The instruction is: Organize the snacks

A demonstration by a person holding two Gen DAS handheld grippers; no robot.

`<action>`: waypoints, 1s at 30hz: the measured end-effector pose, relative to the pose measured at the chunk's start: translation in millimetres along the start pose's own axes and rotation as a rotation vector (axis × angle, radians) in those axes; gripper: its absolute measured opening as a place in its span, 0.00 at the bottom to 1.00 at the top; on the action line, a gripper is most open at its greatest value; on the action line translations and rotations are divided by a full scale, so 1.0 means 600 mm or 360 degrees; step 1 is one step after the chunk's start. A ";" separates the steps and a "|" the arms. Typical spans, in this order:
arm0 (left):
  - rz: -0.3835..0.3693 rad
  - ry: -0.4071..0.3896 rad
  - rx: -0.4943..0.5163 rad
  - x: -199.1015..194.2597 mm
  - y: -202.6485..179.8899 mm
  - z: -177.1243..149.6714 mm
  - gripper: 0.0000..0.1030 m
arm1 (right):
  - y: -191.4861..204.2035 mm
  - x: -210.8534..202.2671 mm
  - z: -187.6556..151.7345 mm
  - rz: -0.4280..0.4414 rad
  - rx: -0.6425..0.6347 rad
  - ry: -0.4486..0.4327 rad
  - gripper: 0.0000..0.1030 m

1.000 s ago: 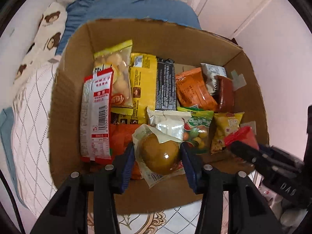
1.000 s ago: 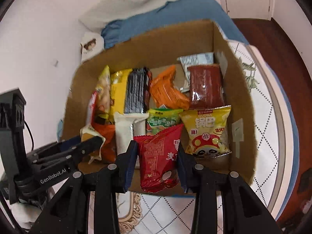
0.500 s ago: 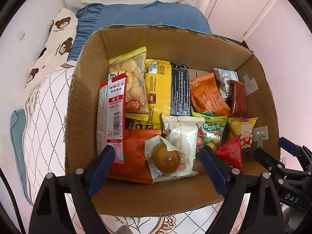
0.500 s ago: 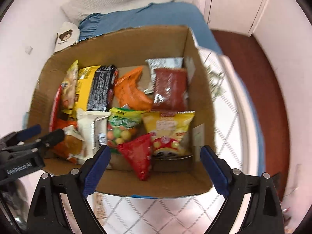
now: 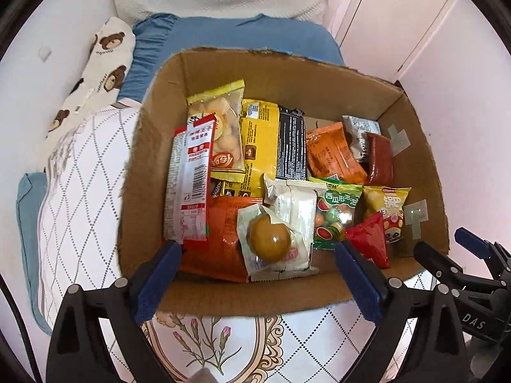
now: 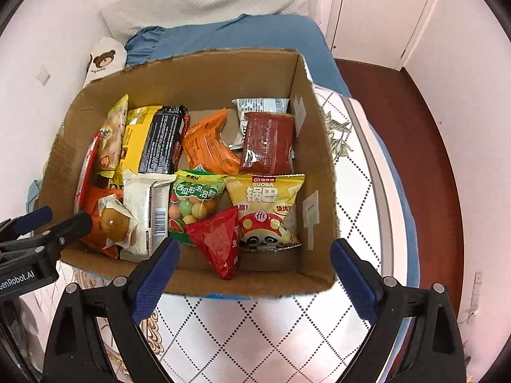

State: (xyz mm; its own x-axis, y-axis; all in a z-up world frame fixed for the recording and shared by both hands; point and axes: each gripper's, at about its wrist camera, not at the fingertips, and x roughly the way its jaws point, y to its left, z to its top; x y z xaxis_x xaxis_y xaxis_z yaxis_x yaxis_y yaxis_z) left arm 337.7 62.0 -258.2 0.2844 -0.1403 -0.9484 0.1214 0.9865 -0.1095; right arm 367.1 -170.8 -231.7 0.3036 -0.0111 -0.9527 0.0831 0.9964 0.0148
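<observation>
Both grippers are releasing into the brown cardboard box (image 5: 306, 73): the left gripper (image 5: 255, 274) is opening above its dropped clear-wrapped brown egg packet (image 5: 271, 239), the right gripper (image 6: 252, 268) above its red triangular pouch (image 6: 220, 242) — both now lying by the box's near wall, nothing gripped.

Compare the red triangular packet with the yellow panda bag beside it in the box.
The red triangular packet is plain red and pyramid-shaped; the yellow panda bag is a flat pillow bag printed with a cartoon panda. The red packet looks smaller than the yellow bag. The red packet stands nearer the box's front wall, overlapping the yellow bag's lower left corner. Both are sealed snacks inside the cardboard box, free of either gripper.
</observation>
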 end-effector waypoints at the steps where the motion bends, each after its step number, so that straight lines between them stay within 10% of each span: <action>1: 0.0005 -0.0032 0.0001 -0.012 -0.002 -0.007 0.95 | -0.001 -0.007 -0.003 0.0002 0.0002 -0.0011 0.95; 30: 0.0147 -0.0665 0.0025 -0.327 -0.037 -0.246 1.00 | 0.005 -0.366 -0.245 0.0038 -0.0054 -0.0667 0.99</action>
State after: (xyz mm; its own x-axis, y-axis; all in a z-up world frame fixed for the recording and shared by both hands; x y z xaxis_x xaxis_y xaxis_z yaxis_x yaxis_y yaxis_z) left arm 139.1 79.9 -113.7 0.6552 -0.0767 -0.7515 0.0908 0.9956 -0.0224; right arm 161.0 -152.8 -67.1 0.6656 -0.0139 -0.7462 0.0422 0.9989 0.0190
